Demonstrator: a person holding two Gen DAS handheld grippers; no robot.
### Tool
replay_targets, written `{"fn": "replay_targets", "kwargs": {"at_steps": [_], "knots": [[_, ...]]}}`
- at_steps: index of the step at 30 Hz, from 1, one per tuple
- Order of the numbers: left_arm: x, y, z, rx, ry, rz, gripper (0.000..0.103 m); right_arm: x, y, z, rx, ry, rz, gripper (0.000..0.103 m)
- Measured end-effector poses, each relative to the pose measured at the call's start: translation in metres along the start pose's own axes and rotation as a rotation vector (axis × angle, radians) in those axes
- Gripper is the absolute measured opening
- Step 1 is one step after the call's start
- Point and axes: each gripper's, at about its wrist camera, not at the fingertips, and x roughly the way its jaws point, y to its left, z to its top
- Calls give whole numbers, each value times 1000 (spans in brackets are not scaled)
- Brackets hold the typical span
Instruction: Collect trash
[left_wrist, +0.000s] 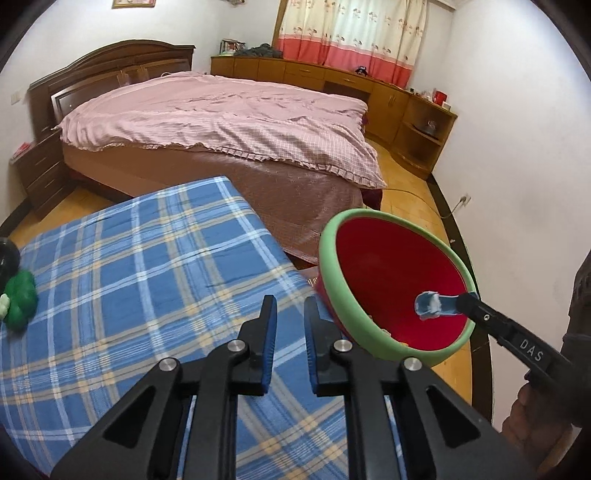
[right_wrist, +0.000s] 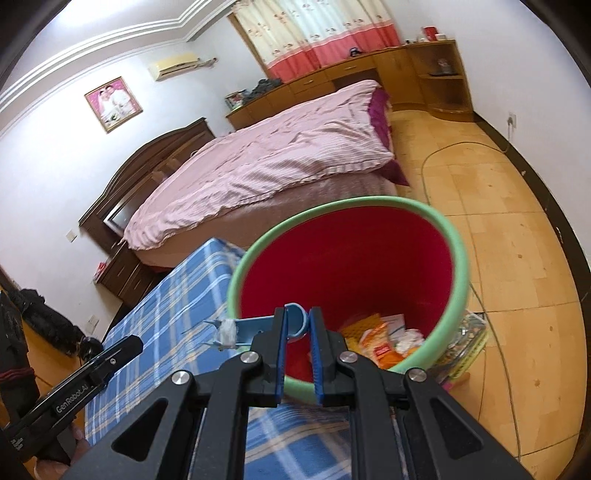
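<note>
A red bin with a green rim (left_wrist: 334, 295) (right_wrist: 460, 258) stands at the right edge of the blue plaid table (left_wrist: 147, 266) (right_wrist: 177, 295). My right gripper (right_wrist: 297, 325) (left_wrist: 461, 301) is shut on a light blue plastic piece with white tape (right_wrist: 255, 328) (left_wrist: 432, 304) and holds it over the bin's rim. Wrappers and paper (right_wrist: 384, 341) lie in the bin's bottom. My left gripper (left_wrist: 290, 314) is open and empty above the table, just left of the bin. It shows at the lower left of the right wrist view, where I cannot tell its fingertips.
A green soft toy (left_wrist: 20, 299) and a dark object (left_wrist: 7, 258) lie at the table's left edge. A bed with a pink cover (left_wrist: 229, 122) stands behind. A cable (right_wrist: 432, 155) runs over the tiled floor. A coloured packet (right_wrist: 465, 343) lies beside the bin.
</note>
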Motion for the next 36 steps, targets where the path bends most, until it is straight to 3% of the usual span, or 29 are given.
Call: {"fn": "replay_targets", "kwargs": {"at_steps": [5,14,20,29,31,33,36], "knots": [[13,3,-3,-30,42,29,15,0,-17,4,30,-2,-4,14],[41,28,-22,-113,154,171,40,5,-31,5,56,6,9,14],[56,37,-32,-158,208,180,40,8,-36,5,61,11,8,14],[65,37,-41,-162,219,169,40,11,-37,2,61,17,8,14],[64,36,-41,-152,208,172,37,12,-38,2,62,18,9,14],[65,36,-41,-147,201,168,25,11,-38,2,62,17,7,14],[64,35,-41,-152,194,145,25,11,-38,2,63,16,7,14]]}}
